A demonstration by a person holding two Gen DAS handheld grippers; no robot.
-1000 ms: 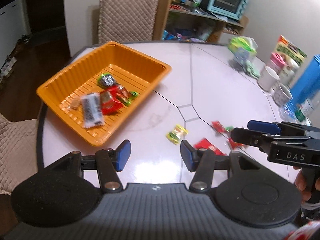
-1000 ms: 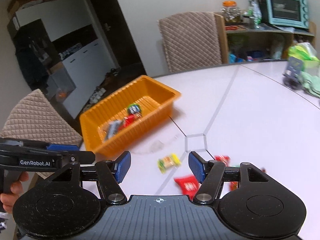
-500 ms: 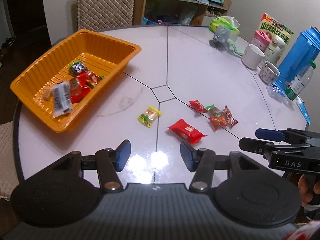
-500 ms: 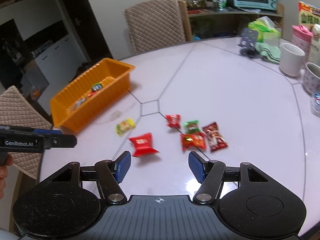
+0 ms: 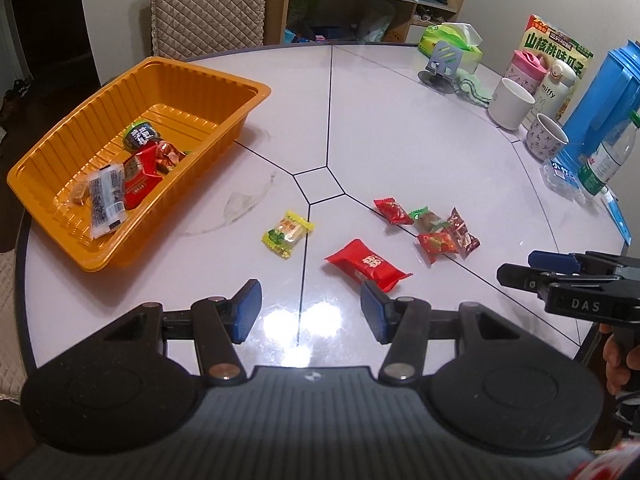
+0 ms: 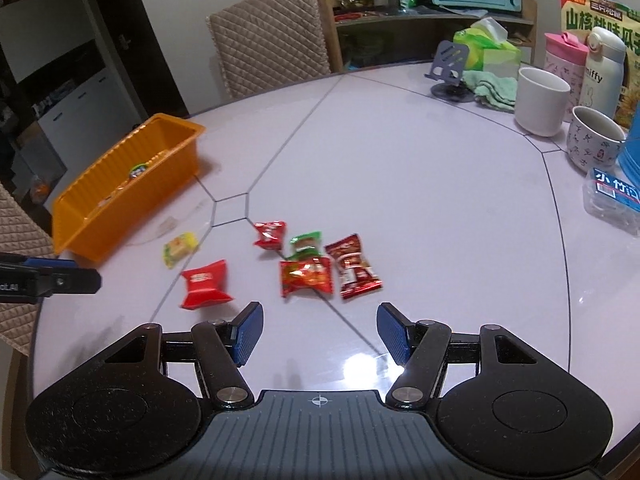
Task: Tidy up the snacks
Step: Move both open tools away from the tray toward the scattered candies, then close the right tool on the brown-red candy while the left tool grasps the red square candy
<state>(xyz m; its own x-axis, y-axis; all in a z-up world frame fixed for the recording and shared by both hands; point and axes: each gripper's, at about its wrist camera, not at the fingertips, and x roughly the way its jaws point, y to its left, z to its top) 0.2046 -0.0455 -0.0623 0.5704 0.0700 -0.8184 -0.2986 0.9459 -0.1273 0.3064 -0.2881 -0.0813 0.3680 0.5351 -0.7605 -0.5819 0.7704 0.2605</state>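
An orange tray (image 5: pixel 224 80) (image 6: pixel 120 196) at the table's left holds several wrapped snacks. Loose on the white table lie a yellow-green candy (image 5: pixel 287 234) (image 6: pixel 180 249), a large red packet (image 5: pixel 366 265) (image 6: pixel 206 284), a small red one (image 5: pixel 392 211) (image 6: pixel 270 234), a green-ended one (image 5: pixel 426 218) (image 6: pixel 306 243), a red-orange one (image 5: pixel 436 245) (image 6: pixel 306 276) and a dark red one (image 5: pixel 462 232) (image 6: pixel 352 266). My left gripper (image 5: pixel 310 311) hangs open just short of the large red packet, holding nothing. My right gripper (image 6: pixel 320 332) is open and empty, just short of the red-orange and dark red packets.
Along the right rim stand a white mug (image 6: pixel 542 102), a patterned cup (image 6: pixel 594 136), a pink tumbler (image 6: pixel 566 62), a blue jug (image 5: pixel 604 92), a water bottle (image 5: pixel 608 156), a tissue pack (image 6: pixel 490 46) and a phone stand (image 6: pixel 450 68). A quilted chair (image 6: pixel 268 40) sits behind the table.
Both views have swung from the orange tray toward the loose snacks. The snacks now lie closer to both grippers. Both pairs of jaws kept the same width.
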